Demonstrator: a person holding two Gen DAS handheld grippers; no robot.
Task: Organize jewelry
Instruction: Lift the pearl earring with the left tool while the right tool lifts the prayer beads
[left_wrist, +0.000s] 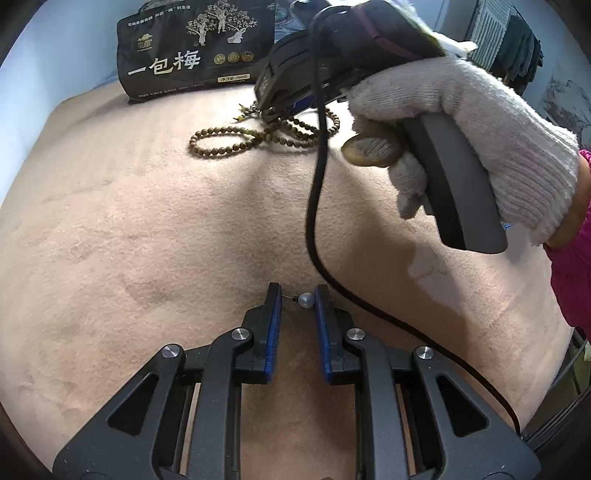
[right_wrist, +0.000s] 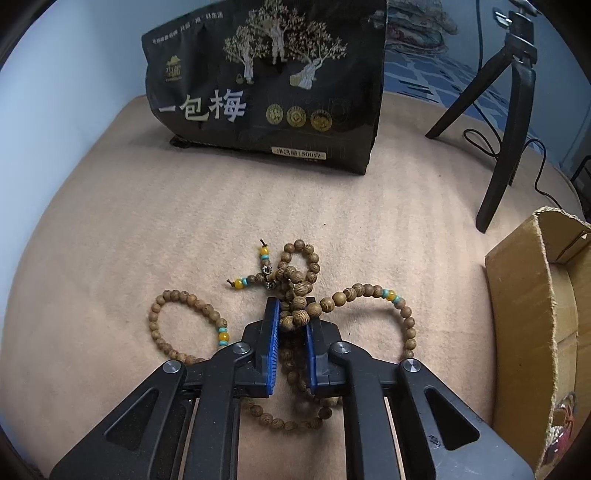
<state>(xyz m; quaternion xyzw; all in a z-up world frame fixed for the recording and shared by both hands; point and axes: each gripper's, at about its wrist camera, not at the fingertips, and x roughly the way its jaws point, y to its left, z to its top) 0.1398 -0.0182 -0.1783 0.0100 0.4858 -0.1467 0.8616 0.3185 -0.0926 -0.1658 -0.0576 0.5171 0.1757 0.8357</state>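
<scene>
Wooden bead strand (right_wrist: 295, 306), heaped and looped on the tan cloth-covered surface (right_wrist: 110, 240), lies directly between the fingers of the right hand-held gripper (right_wrist: 293, 314), which is clenched on the knotted middle of the strand; loops trail left, right and back under the tool. Cardboard box (right_wrist: 524, 314), the likely destination, stands just to the right, its near wall to be cleared. Left hand-held gripper (left_wrist: 298, 299), well nearer the viewer on the same surface, is closed on a small pale bead (left_wrist: 306, 299) with a thin pin; whether more hangs from it cannot be told. Black snack bag (right_wrist: 266, 85) stands behind the strand; a tripod (right_wrist: 506, 122) rises beyond the box; a cable (left_wrist: 314, 206) crosses between the two tools.
</scene>
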